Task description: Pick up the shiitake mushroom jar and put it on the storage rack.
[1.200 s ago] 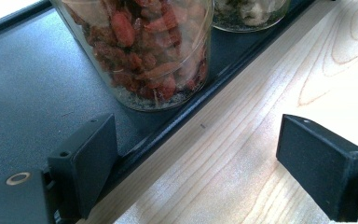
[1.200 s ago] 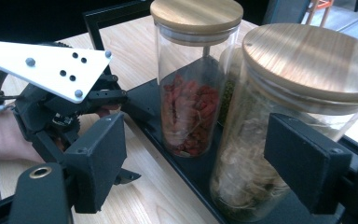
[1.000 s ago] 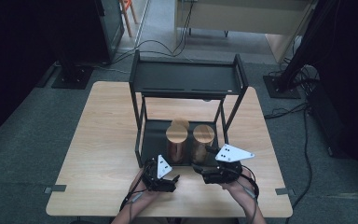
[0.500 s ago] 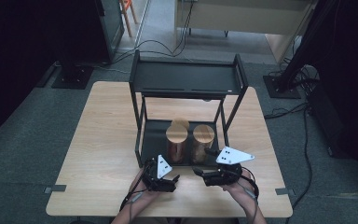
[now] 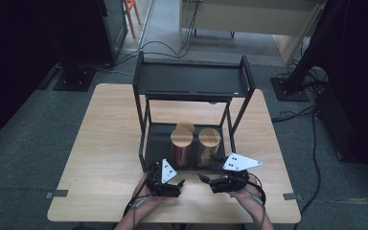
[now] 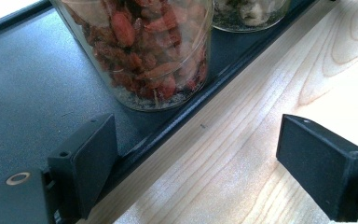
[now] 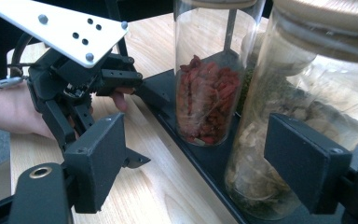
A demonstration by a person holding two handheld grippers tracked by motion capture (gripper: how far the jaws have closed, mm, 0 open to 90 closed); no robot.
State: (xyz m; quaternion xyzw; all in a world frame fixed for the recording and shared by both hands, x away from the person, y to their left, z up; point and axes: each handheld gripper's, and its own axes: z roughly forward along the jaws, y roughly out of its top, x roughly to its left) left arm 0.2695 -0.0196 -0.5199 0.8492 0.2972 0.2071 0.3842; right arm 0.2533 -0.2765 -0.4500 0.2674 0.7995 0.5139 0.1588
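Observation:
On the lower shelf (image 5: 157, 140) of a black two-tier rack stand three glass jars with wooden lids. The jar of red berries (image 5: 181, 147) (image 6: 144, 51) (image 7: 207, 95) is front left. A jar of pale dried pieces (image 5: 209, 145) (image 7: 279, 140) is front right, and a third jar (image 5: 186, 126) stands behind them. My left gripper (image 5: 175, 180) (image 6: 205, 163) rests low on the table before the shelf edge, open, nothing between its jaws. My right gripper (image 5: 211, 180) (image 7: 200, 158) is beside it, angled toward the jars, open and empty, with the pale jar just beyond its right jaw.
The rack's top shelf (image 5: 191, 79) overhangs the jars, and its posts (image 5: 144, 129) flank them. The wooden table (image 5: 105, 143) has bare room on both sides of the rack. In the right gripper view the left gripper (image 7: 74, 84) and a hand are close by at left.
My right gripper has drifted slightly toward the table's near edge. The left gripper and the jars have stayed put.

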